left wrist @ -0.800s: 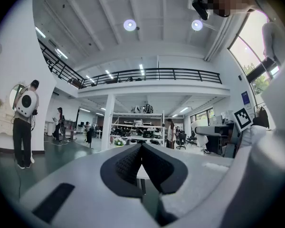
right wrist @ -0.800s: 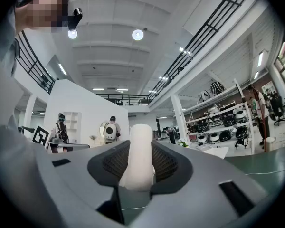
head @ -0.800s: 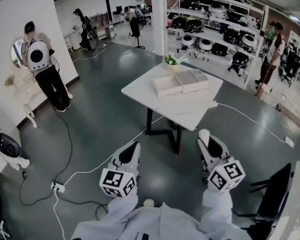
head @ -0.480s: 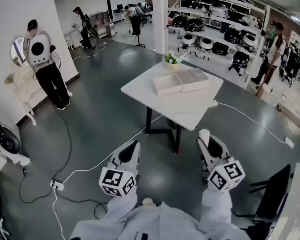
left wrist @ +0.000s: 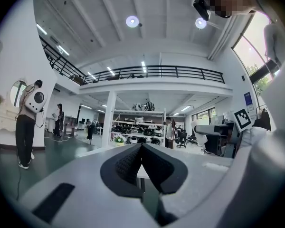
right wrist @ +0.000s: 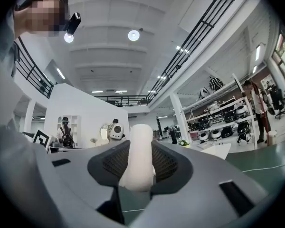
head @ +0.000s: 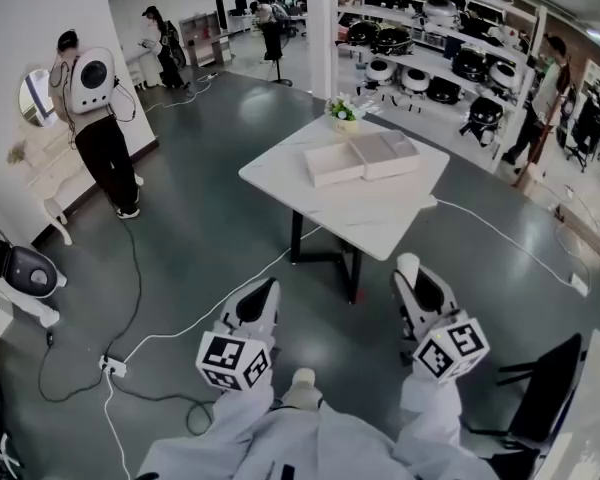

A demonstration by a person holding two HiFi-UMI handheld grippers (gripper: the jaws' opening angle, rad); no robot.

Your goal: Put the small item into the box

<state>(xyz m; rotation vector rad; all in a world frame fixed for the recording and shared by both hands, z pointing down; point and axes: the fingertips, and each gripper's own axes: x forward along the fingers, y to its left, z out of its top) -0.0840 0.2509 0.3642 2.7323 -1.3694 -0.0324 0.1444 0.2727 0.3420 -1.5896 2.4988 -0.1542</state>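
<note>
A white table (head: 370, 218) stands a few steps ahead, and an open white box (head: 332, 166) lies on it with its lid (head: 385, 153) beside it. My right gripper (head: 409, 269) is held low in front of me, shut on a small white rounded item (right wrist: 139, 156) that sticks up between the jaws; its tip (head: 408, 264) shows in the head view. My left gripper (head: 267, 290) is held level with it, to the left. Its jaws (left wrist: 141, 150) are shut and nothing is between them. Both grippers are well short of the table.
A small flower pot (head: 344, 116) stands at the table's far corner. Cables and a power strip (head: 113, 366) lie on the floor at left. A person with a white backpack (head: 92, 118) stands by the left wall. Shelves (head: 430, 58) stand behind the table, and a black chair (head: 550, 388) at right.
The table sits slightly lower in the head view and a shoe now shows at the bottom edge. The person with the backpack has shifted a little. Both grippers keep their pose.
</note>
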